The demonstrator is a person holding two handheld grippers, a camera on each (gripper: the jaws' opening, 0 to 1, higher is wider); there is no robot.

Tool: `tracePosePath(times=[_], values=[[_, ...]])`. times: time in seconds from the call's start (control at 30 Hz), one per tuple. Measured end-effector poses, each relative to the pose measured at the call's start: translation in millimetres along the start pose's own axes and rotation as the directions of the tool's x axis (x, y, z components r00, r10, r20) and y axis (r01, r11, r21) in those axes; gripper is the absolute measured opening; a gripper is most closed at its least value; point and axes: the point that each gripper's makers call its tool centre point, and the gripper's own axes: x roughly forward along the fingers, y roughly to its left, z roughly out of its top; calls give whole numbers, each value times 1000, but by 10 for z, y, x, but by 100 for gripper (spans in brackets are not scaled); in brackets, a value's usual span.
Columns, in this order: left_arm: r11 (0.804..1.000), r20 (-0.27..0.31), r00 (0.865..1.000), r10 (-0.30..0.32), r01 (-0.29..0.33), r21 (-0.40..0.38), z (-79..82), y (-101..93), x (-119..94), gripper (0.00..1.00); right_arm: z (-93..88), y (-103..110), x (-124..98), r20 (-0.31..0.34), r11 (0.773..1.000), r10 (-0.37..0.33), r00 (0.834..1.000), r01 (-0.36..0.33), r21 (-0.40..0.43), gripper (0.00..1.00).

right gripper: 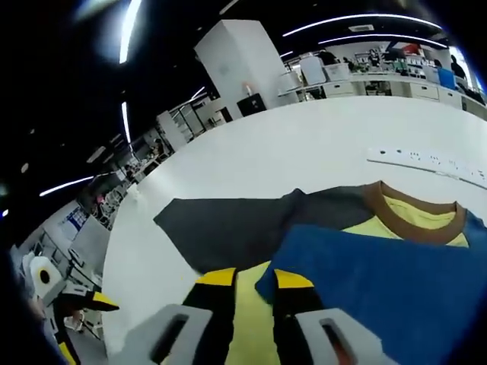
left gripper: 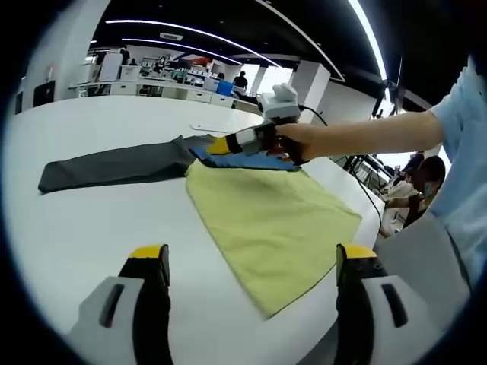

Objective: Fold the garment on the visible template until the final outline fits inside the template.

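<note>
The garment (left gripper: 152,161) lies on the white table (left gripper: 68,228), its grey sleeve stretched out toward nine o'clock in the left gripper view, with the blue body bunched at the far edge of the yellow-green template (left gripper: 270,220). That template spreads from the centre toward five o'clock, mostly bare.

The right gripper (left gripper: 221,144) reaches in from three o'clock in the left gripper view, held by a person's hand (left gripper: 293,142), its yellow tips at the blue fold. In the right gripper view the right gripper (right gripper: 251,280) has its jaws drawn near each other at six o'clock, one jaw over and one under the edge of the blue panel (right gripper: 380,281) — it looks clenched on that fabric edge. The brown collar (right gripper: 415,209) sits at two o'clock, the grey sleeve (right gripper: 228,224) at ten o'clock.

The left gripper (left gripper: 251,266) hovers at six o'clock of its own view with jaws spread wide, grasping nothing.

Risks, as I judge them: a thin bite could let the blue edge slip out mid-fold, leaving a crooked crease. The long grey sleeve lies well off the template — if it is dragged rather than folded in, the outline will overhang. Pulling hard could also slide the template itself on the smooth table.
</note>
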Motion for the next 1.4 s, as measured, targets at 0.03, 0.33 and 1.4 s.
tracePosePath(times=[0.03,0.33,1.4], values=[[1000,0,1000,0,0,1,0,-2,1,88,1,5,-1,1,1000,1,1000,-1,-12,31],[1000,-5,1000,-1,1,1,-8,-8,2,88,9,19,-50,30,997,5,1000,-3,-77,65],[960,191,968,162,-110,-259,404,616,-313,90,-37,-445,-1055,146,998,-33,989,41,-54,77]])
